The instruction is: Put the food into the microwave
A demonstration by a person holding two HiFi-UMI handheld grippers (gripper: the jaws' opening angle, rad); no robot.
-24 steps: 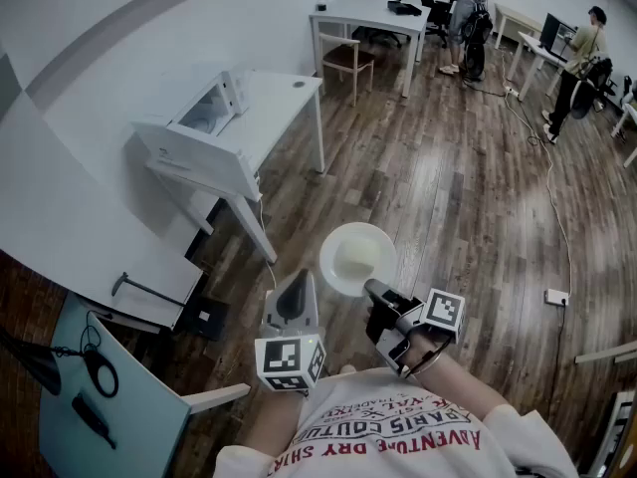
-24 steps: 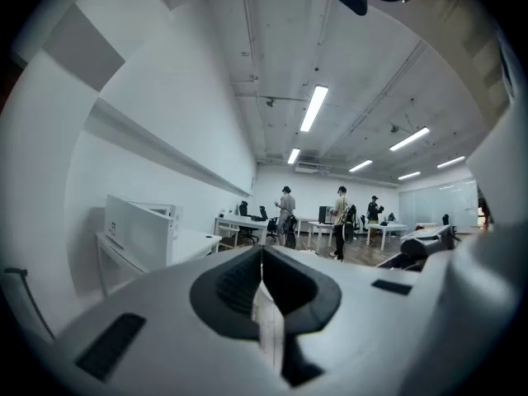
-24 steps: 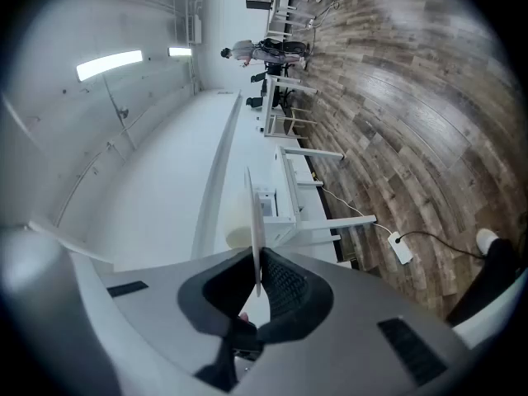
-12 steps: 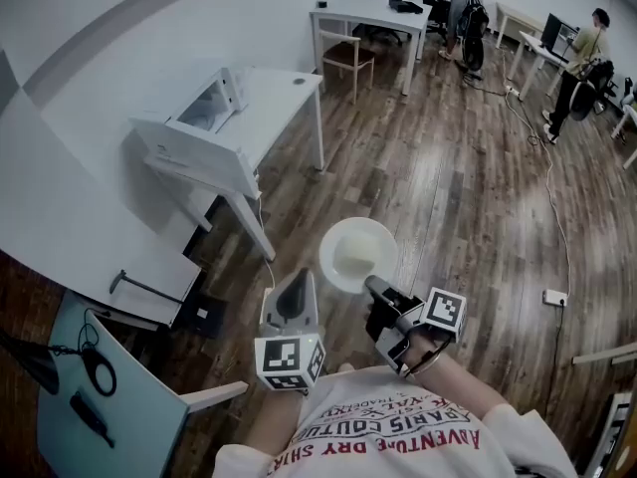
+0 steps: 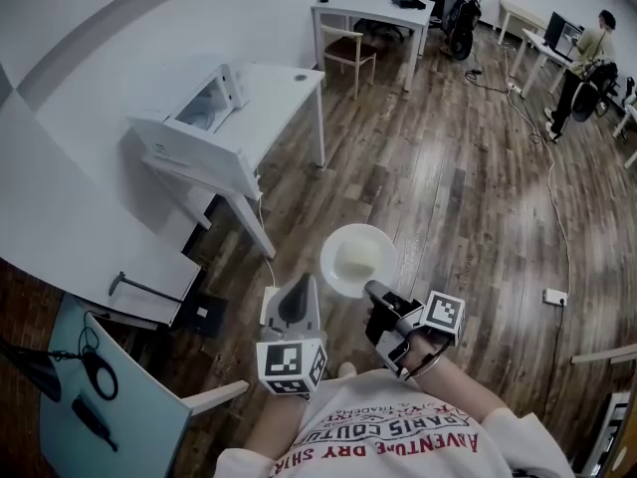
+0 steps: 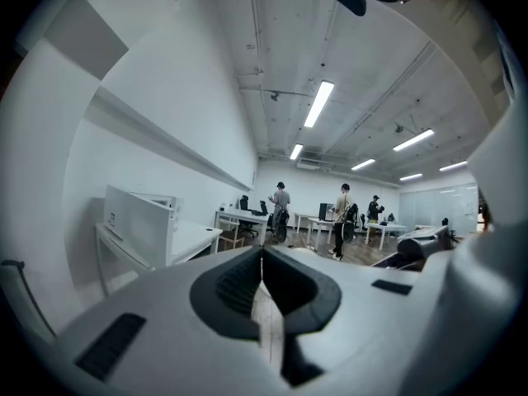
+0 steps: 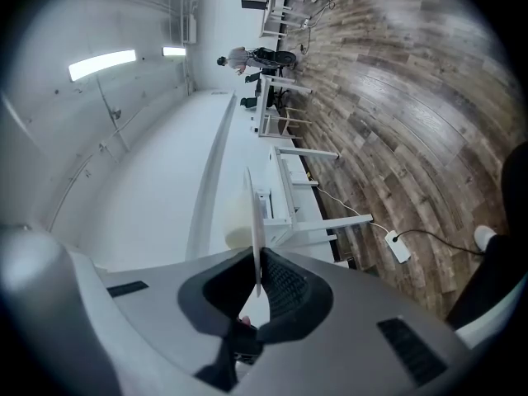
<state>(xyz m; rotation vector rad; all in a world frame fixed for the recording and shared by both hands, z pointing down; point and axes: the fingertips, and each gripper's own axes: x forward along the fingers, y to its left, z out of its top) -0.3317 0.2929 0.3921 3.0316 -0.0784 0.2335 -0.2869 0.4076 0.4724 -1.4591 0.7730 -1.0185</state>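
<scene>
Holding a white plate (image 5: pixel 384 242) by its near rim with the right gripper (image 5: pixel 370 289) — jaws pinched tight on the edge, plate sticking out straight ahead, pale lump of food (image 5: pixel 356 258) in the middle. Carrying the left gripper (image 5: pixel 302 283) alongside, shut on nothing. Facing the microwave (image 5: pixel 199 132) — well off ahead-left of the left gripper, on a white table (image 5: pixel 282 93).

Shirt (image 5: pixel 398 431), red print, upside down in head view: "ADVENTURE DRY SHIR" and "ARIS COUTU", both cut off at the ends; a smaller line beside them is too small to read; microwave (image 6: pixel 140 221) side has a small label, unreadable; marker cubes (image 5: pixel 291 363) carry black-and-white square patterns only
</scene>
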